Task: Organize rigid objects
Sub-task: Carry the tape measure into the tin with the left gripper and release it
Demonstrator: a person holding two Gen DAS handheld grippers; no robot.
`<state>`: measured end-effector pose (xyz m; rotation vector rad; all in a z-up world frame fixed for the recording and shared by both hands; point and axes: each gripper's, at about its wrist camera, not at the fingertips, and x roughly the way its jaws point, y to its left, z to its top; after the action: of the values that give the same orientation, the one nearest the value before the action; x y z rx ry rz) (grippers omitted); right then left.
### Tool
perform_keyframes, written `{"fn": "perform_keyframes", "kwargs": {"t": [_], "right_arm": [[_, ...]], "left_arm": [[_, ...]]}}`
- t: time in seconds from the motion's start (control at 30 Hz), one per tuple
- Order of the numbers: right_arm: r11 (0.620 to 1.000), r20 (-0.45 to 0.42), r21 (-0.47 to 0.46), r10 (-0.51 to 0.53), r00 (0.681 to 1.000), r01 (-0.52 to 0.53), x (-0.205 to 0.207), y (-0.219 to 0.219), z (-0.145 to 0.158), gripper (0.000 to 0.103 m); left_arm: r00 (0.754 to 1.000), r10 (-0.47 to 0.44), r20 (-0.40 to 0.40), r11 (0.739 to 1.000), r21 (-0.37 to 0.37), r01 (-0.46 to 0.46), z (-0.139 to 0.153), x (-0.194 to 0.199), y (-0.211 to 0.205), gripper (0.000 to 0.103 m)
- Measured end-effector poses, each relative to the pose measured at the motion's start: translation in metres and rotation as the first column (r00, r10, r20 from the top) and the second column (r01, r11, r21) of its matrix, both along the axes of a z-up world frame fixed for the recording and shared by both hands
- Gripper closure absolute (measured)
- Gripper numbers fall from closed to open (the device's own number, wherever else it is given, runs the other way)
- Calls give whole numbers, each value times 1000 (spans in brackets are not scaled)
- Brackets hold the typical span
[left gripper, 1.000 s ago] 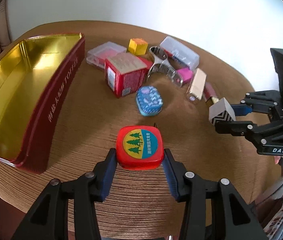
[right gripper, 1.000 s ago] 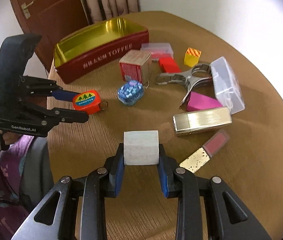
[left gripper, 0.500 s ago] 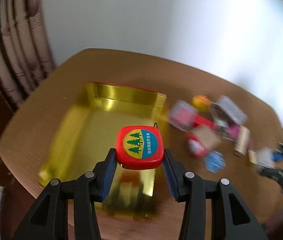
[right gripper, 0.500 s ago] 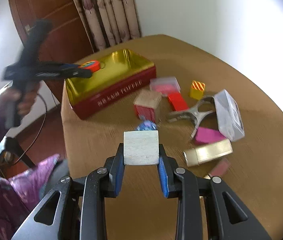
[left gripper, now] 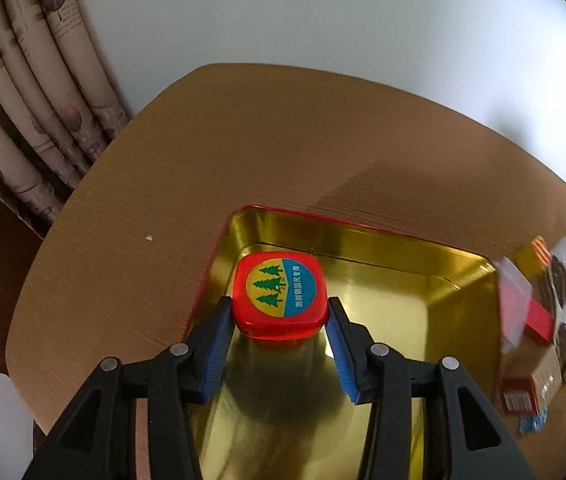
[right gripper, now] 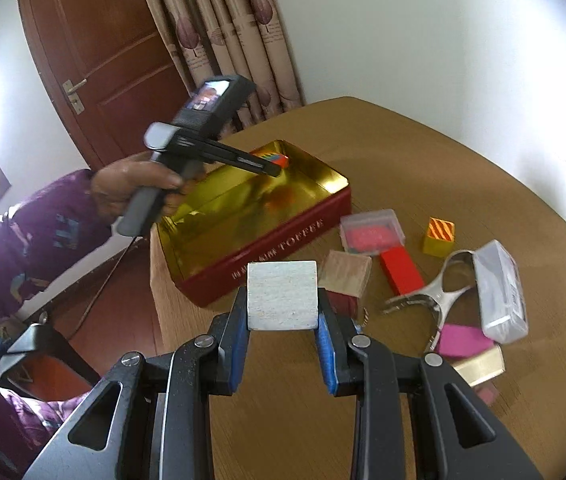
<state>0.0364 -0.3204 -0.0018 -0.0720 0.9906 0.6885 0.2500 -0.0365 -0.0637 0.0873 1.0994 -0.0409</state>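
Observation:
My left gripper (left gripper: 280,334) is shut on a red tape measure (left gripper: 279,294) with a tree label. It hangs over the far left corner of the open red toffee tin (left gripper: 387,292), whose inside is gold. From the right wrist view the same left gripper (right gripper: 279,166) reaches over the tin (right gripper: 283,240) with the tape measure (right gripper: 277,159) at its tip. My right gripper (right gripper: 282,320) is shut on a pale wooden cube (right gripper: 282,295), held above the table just in front of the tin's red wall.
Loose items lie right of the tin: a clear case with pink contents (right gripper: 371,232), a red block (right gripper: 401,271), a yellow striped cube (right gripper: 439,236), a metal clip (right gripper: 435,296), a clear box (right gripper: 501,290), a pink wedge (right gripper: 465,340), a gold lighter (right gripper: 481,365). A person's hand (right gripper: 135,186) holds the left tool.
The left gripper carried the tape measure from above the bare table leftwards to over the tin. The right gripper rose with the cube and came closer to the tin.

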Motion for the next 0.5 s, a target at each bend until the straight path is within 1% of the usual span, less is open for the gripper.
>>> {"fn": "perform_keyframes", "kwargs": {"t": [0.1,0.23,0.27,0.33,0.4,0.43,0.5], "right_arm": [[1000,-5,20,0,1000,0,4,4,0,75],[1000,-14,29,-4,1000,4,5,10,-1,75],[1000,-16,29,-6,1000,6,5,11,-1,75],[1000,-16,24,-11,1000,11,6,14,-2,75],[999,-17,29,-15,1000,15,7,17,-1,75],[999,-13,27,-17,1000,17,9,19,0,75],[999,-8,38,-22,1000,22,15,24,3,75]], "left_arm": [[1000,-3,-13,1000,-3,3,-7,7,2,56],[999,-33,-10,998,62,33,-13,6,-3,56],[999,-39,-4,996,80,39,-12,-1,-5,56],[998,-49,30,994,103,46,-6,-12,-8,56],[995,-64,80,993,106,55,6,-27,-10,56],[992,-63,106,994,99,53,13,-35,-8,56],[988,-35,153,998,60,27,28,-56,1,55]]}}
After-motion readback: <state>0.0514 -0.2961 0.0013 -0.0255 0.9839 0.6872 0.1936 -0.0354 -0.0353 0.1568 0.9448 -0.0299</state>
